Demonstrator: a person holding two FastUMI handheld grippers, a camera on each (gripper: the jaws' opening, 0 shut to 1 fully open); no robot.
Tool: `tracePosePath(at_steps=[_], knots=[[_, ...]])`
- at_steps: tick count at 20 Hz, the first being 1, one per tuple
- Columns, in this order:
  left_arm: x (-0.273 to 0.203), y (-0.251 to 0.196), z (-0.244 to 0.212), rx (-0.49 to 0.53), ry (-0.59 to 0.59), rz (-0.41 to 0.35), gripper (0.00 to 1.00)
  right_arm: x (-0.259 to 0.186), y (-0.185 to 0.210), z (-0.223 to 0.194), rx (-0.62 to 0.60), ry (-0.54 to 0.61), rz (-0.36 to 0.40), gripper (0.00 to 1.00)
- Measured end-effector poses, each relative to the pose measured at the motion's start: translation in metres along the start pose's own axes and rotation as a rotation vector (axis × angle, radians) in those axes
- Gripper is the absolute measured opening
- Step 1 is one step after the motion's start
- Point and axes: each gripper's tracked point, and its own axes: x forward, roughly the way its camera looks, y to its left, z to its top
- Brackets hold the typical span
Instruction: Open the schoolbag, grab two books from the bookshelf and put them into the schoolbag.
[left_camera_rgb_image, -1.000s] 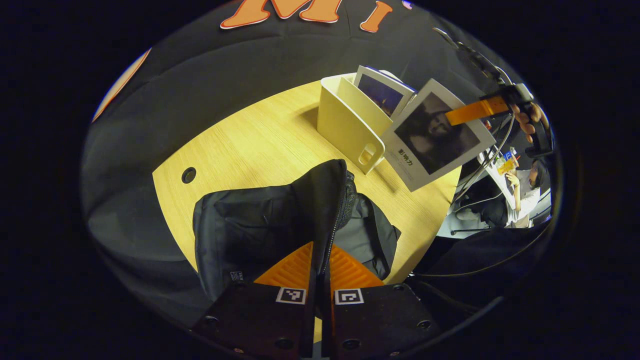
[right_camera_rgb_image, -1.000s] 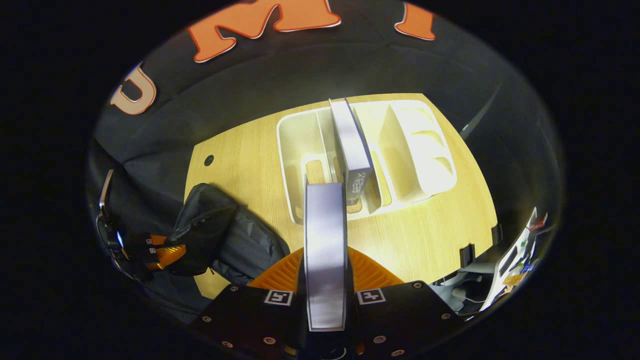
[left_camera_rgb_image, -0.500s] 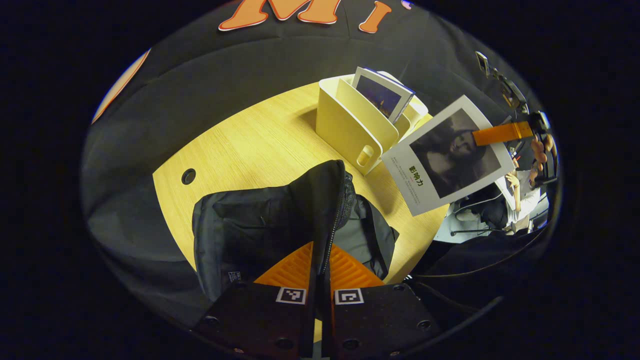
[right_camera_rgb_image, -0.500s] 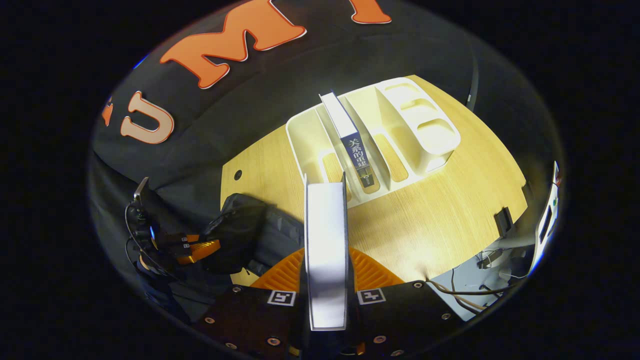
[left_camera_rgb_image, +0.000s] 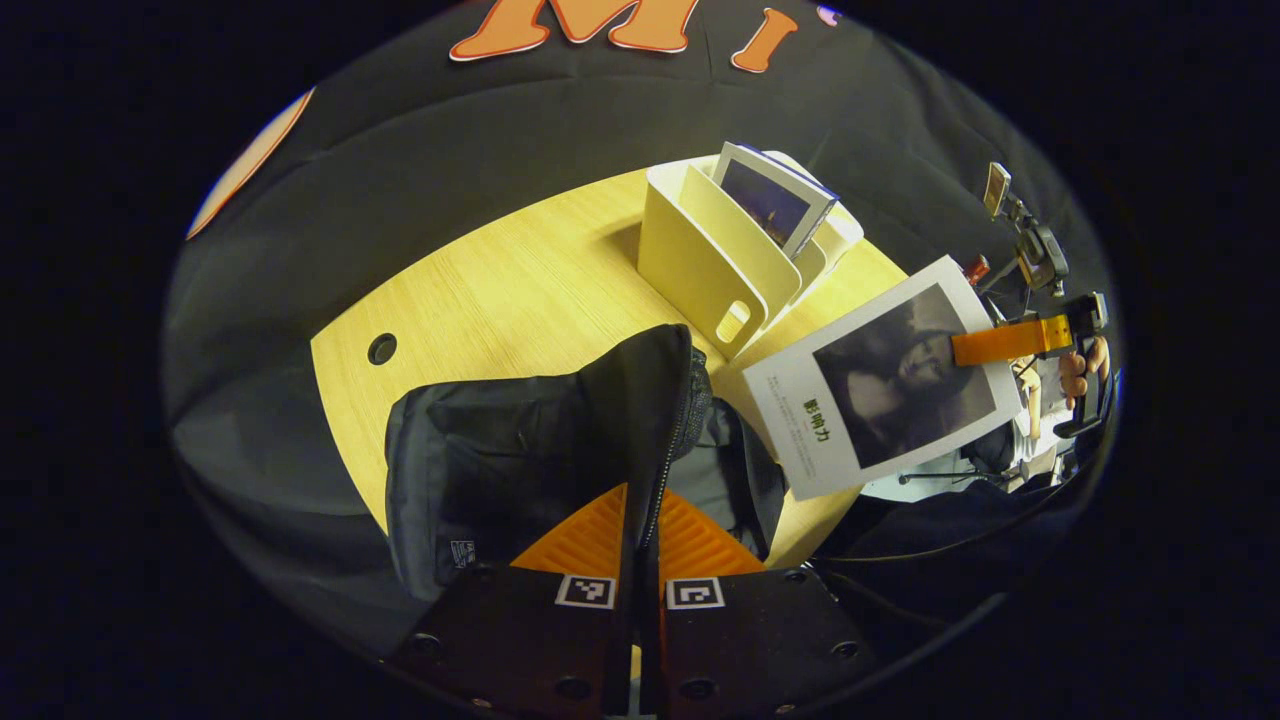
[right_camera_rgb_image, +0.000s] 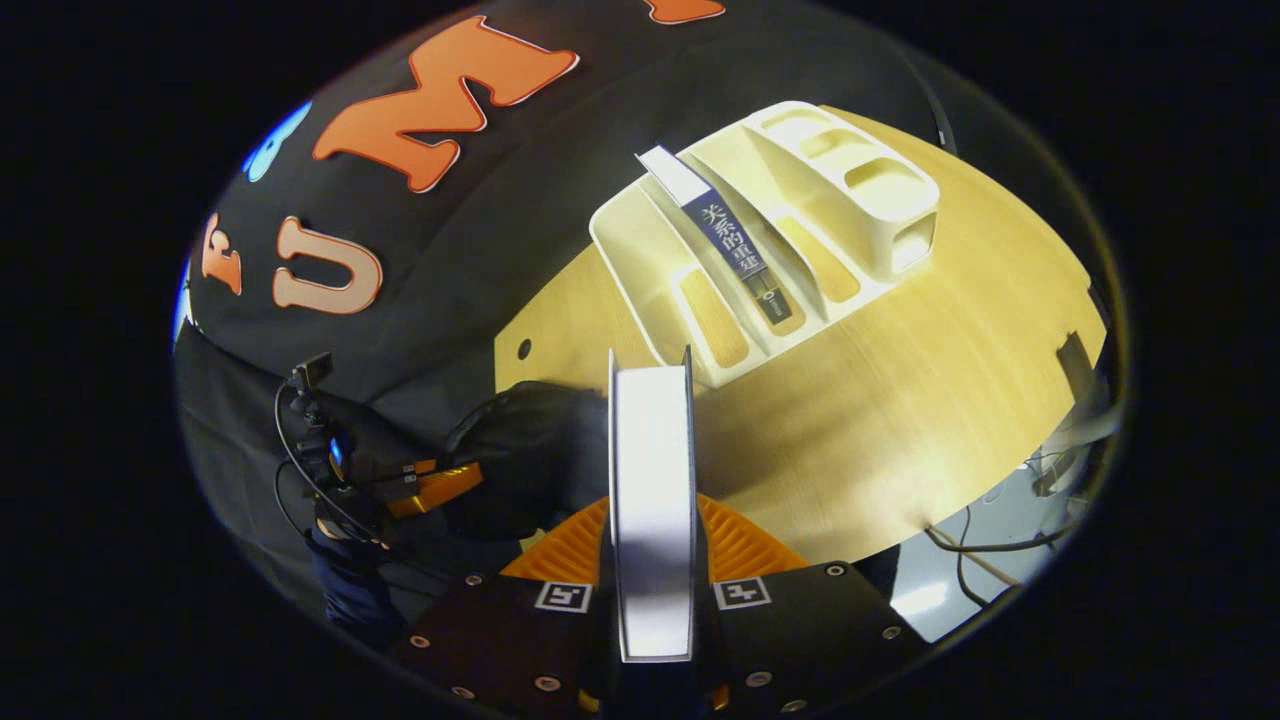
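Note:
The black schoolbag (left_camera_rgb_image: 500, 470) lies on the wooden table (left_camera_rgb_image: 500, 290), and my left gripper (left_camera_rgb_image: 640, 505) is shut on its zippered opening edge, holding it up. My right gripper (right_camera_rgb_image: 652, 510) is shut on a white-covered book (right_camera_rgb_image: 652, 470), seen edge-on between its fingers. In the left gripper view that book (left_camera_rgb_image: 880, 390) hangs in the air over the table's right edge, just right of the bag, with the right gripper (left_camera_rgb_image: 1000, 343) clamped on its far side. A second book (left_camera_rgb_image: 770, 200) stands in the cream bookshelf (left_camera_rgb_image: 700, 260). In the right gripper view the bag (right_camera_rgb_image: 520, 450) sits left of the held book.
The bookshelf (right_camera_rgb_image: 900, 220) stands at the back of the table (right_camera_rgb_image: 900, 400), its dark-spined book (right_camera_rgb_image: 735, 250) in a middle slot. A cable hole (left_camera_rgb_image: 380, 349) marks the table's left side. Cables and a hand on the right gripper's handle (left_camera_rgb_image: 1085, 365) show at far right.
My right gripper has carried the book down and away from the bookshelf, closer to the bag's right side. My left gripper has kept its hold on the bag's edge.

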Motion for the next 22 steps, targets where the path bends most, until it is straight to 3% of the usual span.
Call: tracePosePath(at_steps=[4, 12, 22], knots=[[-0.004, -0.005, 0.006, -0.009, -0.003, 0.003, 0.05, 0.027, 0.021, -0.011, -0.011, 0.013, 0.099, 0.3], [-0.012, -0.01, 0.019, -0.03, -0.037, 0.02, 0.05, 0.076, 0.045, -0.019, 0.018, 0.035, 0.214, 0.3], [-0.019, -0.016, 0.027, -0.05, -0.073, 0.014, 0.05, 0.145, 0.072, -0.028, 0.056, -0.009, 0.281, 0.29]])
